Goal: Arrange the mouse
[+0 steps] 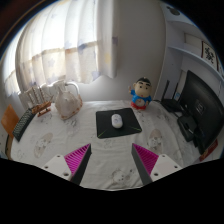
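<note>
Beyond released tongs (112, 158), well apart: mouse (117, 121) on black mat (104, 127)

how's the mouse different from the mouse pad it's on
The mouse is white and small with a rounded shape; the mouse pad is dark, flat, square-cornered and much wider. The mouse sits on top of the mouse pad, while the mouse pad lies directly on the patterned tablecloth. Both rest beyond the open gripper, untouched by its fingers.

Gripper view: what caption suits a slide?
Open claw hovers short of a white mouse lying on its black mousepad.
</note>
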`<state>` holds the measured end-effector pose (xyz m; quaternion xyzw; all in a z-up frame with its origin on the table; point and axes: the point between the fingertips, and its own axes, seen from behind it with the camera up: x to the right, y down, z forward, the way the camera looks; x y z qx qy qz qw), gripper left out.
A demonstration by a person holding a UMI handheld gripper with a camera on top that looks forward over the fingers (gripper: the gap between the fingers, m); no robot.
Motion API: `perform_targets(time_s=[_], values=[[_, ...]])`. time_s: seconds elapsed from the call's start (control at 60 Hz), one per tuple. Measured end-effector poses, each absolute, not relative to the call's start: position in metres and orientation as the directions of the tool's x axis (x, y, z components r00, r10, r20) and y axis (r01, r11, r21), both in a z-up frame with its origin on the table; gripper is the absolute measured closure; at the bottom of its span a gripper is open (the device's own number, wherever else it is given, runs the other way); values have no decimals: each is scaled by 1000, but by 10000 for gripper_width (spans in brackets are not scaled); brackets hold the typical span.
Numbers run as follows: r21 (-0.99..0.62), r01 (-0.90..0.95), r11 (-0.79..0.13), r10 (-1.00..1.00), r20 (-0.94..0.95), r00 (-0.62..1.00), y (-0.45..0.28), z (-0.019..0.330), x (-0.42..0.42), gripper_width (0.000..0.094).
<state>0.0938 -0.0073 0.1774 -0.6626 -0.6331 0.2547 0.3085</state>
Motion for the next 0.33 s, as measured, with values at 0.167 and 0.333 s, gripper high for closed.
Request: perform_targets(time_s=[0.167, 0.333], values=[[-729, 685, 6, 993, 85, 82, -1, 168, 99, 92], [-725, 689, 20, 994, 90, 66, -12, 168, 100, 91]])
